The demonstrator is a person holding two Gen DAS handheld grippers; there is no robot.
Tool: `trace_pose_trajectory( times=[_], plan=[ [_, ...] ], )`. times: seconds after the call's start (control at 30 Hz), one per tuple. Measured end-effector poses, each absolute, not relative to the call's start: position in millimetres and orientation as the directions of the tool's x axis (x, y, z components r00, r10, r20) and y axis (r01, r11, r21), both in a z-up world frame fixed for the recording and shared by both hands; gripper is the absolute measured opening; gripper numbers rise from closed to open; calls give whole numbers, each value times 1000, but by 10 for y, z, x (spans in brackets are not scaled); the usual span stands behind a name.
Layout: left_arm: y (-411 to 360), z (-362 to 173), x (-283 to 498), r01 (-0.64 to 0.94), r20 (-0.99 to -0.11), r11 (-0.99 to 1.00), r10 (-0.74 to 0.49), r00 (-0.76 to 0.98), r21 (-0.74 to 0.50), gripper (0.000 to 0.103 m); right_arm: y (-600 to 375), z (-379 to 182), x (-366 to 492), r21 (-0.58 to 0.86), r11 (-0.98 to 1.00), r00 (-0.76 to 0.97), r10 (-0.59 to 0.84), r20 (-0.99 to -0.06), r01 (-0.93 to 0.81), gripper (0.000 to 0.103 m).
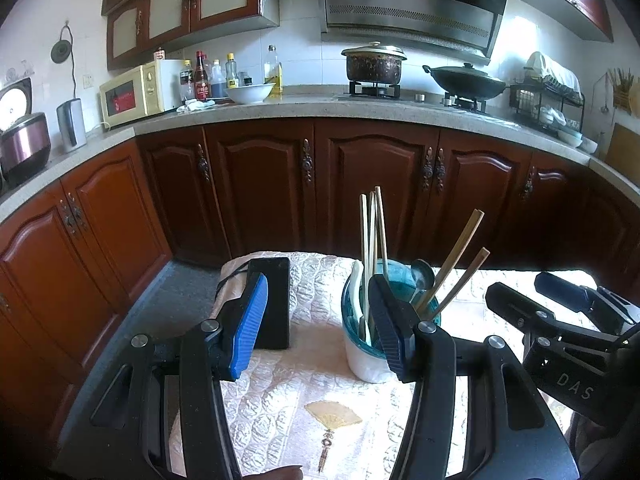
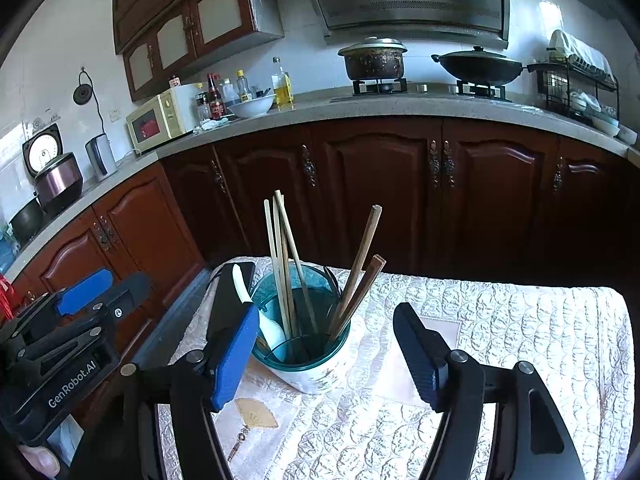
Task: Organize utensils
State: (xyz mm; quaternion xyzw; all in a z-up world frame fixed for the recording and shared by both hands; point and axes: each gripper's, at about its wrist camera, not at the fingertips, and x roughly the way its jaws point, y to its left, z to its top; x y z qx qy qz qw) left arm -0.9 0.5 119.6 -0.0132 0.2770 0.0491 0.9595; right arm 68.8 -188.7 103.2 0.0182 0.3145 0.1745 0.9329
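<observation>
A white utensil holder with a teal rim stands on the cloth-covered table. It holds pale chopsticks, brown chopsticks, a white spoon and a metal spoon. My left gripper is open with only cloth between its fingers, and its right finger stands in front of the holder's left side. My right gripper is open around the holder, and its right finger is clear of the holder. Each gripper shows in the other view: the right gripper and the left gripper.
A black box lies on the table left of the holder, and bare cloth stretches to the right. Beyond the table's far edge are dark wood cabinets and a counter with a microwave, pot and wok.
</observation>
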Motion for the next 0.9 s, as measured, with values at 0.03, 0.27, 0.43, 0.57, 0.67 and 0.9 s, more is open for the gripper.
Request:
trace_pose_trajectory(
  times=[0.03,0.27,0.43,0.57,0.67,0.9],
  plan=[
    [6,1196,-7,-100,-533,995,85,842,1,52,-1888,1033,689,144,939,742,337,-580,-313,67],
    [13,1197,-10,-104,-532,995,88,842,-1,52,-1890,1025,705,147,940,742,333,-582,-307,68],
    [18,1205,-11,-107,-529,994,89,844,-2,52,-1891,1022,709,144,942,742,329,-584,-305,68],
    [18,1205,-13,-107,-528,994,89,844,-4,52,-1885,1028,702,141,942,742,328,-585,-305,68],
    [19,1204,-15,-107,-529,994,89,844,-4,52,-1870,1029,698,140,942,741,328,-586,-306,68],
    [18,1202,-16,-107,-529,994,89,844,-3,52,-1842,1021,712,137,941,735,327,-593,-309,68]
  ],
)
